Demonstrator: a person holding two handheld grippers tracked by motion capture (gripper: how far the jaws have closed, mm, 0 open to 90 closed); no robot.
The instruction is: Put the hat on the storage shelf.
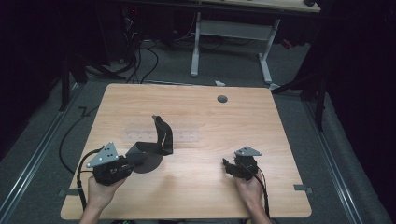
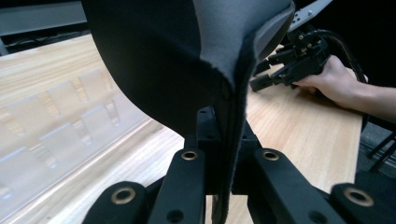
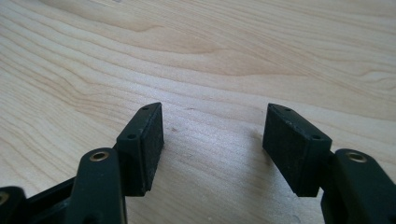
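Fingers tight on black cloth edge

My left hand enters from the near edge and grips the left tongs, which point level toward the middle; in the left gripper view their jaws stand clamped tight together. My right hand holds the right tongs low, angled leftward and slightly down. In the right gripper view their jaws stand wide apart, pads facing each other with nothing pressed between them.
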